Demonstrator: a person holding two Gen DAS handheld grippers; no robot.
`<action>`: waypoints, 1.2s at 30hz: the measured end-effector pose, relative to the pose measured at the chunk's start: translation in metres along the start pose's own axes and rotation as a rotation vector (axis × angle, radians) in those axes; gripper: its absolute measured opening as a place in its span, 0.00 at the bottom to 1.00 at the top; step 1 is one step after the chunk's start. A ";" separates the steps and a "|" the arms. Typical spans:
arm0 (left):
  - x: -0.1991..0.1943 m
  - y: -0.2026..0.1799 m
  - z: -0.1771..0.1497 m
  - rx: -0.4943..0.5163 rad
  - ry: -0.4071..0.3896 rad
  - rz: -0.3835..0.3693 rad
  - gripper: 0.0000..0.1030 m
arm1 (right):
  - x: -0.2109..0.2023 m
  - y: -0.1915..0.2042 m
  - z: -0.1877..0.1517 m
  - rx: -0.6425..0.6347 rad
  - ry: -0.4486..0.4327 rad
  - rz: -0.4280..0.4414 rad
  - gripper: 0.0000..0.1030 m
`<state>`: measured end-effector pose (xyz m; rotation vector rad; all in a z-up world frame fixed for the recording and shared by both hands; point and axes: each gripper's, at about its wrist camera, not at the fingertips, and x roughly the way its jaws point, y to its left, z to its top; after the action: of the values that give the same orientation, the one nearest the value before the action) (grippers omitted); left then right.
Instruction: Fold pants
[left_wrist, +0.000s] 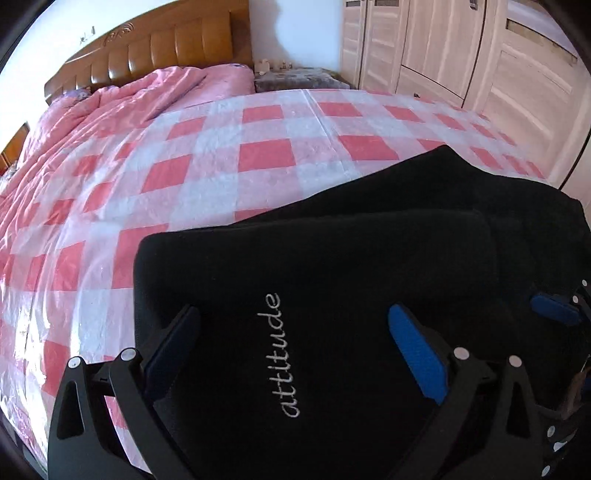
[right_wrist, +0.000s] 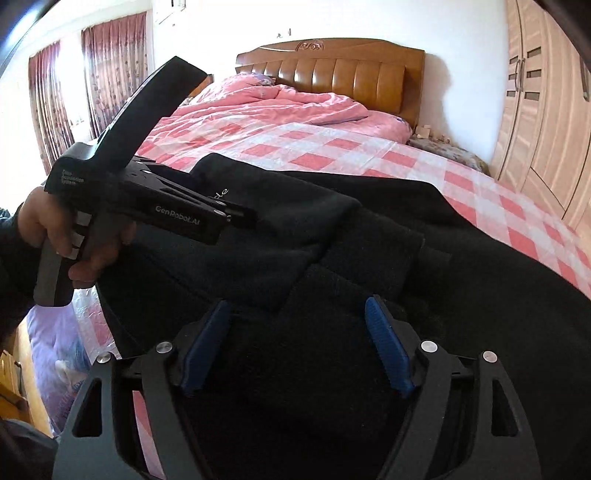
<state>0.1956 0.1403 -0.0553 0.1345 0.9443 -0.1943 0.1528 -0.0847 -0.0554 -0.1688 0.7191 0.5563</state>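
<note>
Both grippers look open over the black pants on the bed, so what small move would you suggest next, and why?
Probably lower the left gripper and close it on the near edge of the black pants. Its jaws stand open with nothing pinched, as do the right gripper's, and the folded layers lie loose on the checkered sheet.

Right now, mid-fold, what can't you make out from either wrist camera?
- Left wrist view: the black pants run past the bottom and right edges, so their full outline is cut off.
- Right wrist view: the left gripper hides most of the word stitched on the pants.
- Either view: the folds are black on black, so layers cannot be counted.
- The checkered sheet underneath is hidden.
</note>
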 end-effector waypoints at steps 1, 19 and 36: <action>0.001 -0.003 0.000 0.008 -0.002 0.012 0.99 | 0.000 0.000 -0.001 -0.001 -0.004 0.000 0.73; -0.071 -0.140 -0.002 0.181 -0.210 0.143 0.98 | -0.202 -0.165 -0.147 0.657 -0.133 -0.212 0.84; -0.021 -0.278 -0.021 0.444 -0.206 -0.018 0.98 | -0.169 -0.222 -0.166 0.838 -0.070 -0.072 0.87</action>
<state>0.1049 -0.1241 -0.0582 0.5054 0.6861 -0.4251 0.0716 -0.3984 -0.0761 0.5994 0.8200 0.1575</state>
